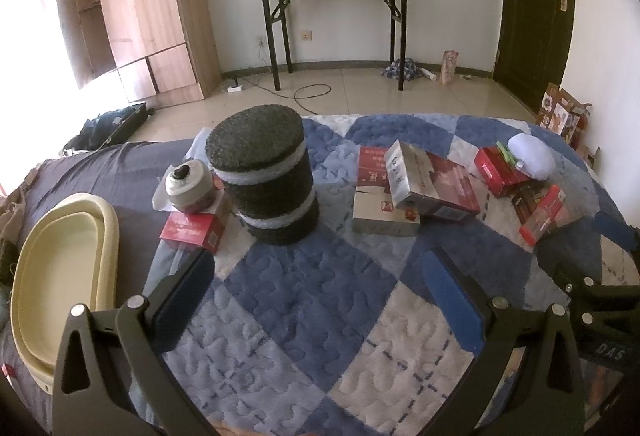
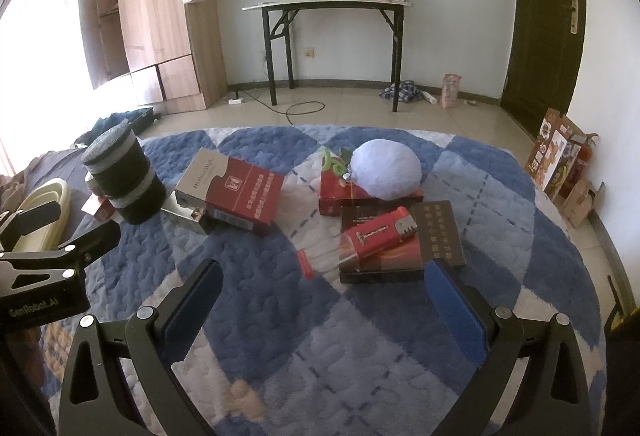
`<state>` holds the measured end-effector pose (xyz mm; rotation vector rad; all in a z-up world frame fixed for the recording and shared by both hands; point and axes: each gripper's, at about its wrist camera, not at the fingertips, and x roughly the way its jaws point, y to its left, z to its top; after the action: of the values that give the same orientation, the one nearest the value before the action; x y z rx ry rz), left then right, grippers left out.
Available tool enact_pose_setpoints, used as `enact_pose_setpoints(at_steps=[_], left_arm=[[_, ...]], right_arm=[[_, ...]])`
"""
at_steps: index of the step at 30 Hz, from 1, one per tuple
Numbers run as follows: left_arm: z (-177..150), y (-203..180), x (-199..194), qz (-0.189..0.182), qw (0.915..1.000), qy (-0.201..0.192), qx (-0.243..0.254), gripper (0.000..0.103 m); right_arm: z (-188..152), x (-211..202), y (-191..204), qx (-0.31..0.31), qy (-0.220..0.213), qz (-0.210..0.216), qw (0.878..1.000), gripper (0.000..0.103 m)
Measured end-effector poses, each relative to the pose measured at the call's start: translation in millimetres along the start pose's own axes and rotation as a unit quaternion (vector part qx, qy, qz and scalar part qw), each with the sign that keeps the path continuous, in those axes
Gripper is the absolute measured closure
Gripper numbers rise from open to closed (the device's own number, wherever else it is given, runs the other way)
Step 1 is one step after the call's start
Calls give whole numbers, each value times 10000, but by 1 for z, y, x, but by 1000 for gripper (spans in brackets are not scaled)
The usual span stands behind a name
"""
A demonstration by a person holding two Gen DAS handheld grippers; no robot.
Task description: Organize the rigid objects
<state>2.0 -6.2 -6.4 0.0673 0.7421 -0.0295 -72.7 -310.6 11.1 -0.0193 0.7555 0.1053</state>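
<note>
Several objects lie on a blue-and-white quilt. A dark foam cylinder (image 1: pixel 266 173) with white bands stands left of centre, also in the right wrist view (image 2: pixel 124 179). A small grey jar (image 1: pixel 188 187) sits on a red box (image 1: pixel 192 232). Red-and-white cartons (image 1: pixel 416 187) are stacked mid-quilt, also in the right wrist view (image 2: pixel 232 191). A white plush ball (image 2: pixel 384 169) rests on a red box (image 2: pixel 340 195). A red lighter pack (image 2: pixel 376 236) lies on a dark box (image 2: pixel 436 240). My left gripper (image 1: pixel 316 276) is open and empty above the quilt. My right gripper (image 2: pixel 324 284) is open and empty, just short of the dark box.
A cream oval basin (image 1: pixel 60 276) sits at the left edge of the bed. Beyond the bed are a tiled floor, a black folding table (image 1: pixel 332 15), a wooden wardrobe (image 1: pixel 144 15), a dark door (image 1: pixel 536 3) and printed boxes (image 2: pixel 560 159) by the right wall.
</note>
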Motion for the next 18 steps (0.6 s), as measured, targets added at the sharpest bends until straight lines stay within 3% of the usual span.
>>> enact_pose_setpoints(at_steps=[18], left_arm=[[0,-5,-2,-34,10000,-16,62,0]], right_arm=[[-1,4,0,5,81,-10,10000,0]])
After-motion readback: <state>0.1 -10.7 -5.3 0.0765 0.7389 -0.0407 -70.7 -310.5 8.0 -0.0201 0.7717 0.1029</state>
